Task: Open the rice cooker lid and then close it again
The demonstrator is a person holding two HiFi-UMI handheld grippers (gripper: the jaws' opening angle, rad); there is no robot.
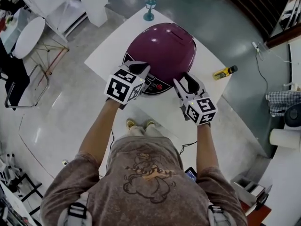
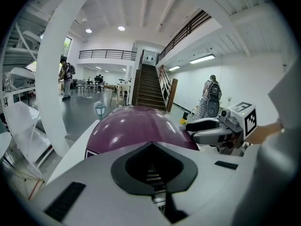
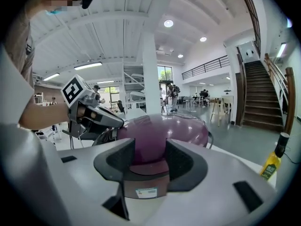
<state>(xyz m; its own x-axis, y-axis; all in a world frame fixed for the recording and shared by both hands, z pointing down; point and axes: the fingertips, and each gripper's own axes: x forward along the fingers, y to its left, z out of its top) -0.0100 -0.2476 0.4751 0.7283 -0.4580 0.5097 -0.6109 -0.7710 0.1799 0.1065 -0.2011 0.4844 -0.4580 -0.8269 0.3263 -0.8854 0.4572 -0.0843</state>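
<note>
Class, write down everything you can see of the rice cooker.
The rice cooker is round, with a glossy purple domed lid, closed. A dark control panel with a red button faces the person. It stands upright on the white table. The left gripper and right gripper sit at its front edge; contact cannot be told.

The rice cooker (image 1: 162,51) sits mid-surface (image 1: 108,55). Behind it, at the far corner, stands a small ornament (image 1: 149,8). To its right, near the edge, is a bottle (image 1: 225,72).
</note>
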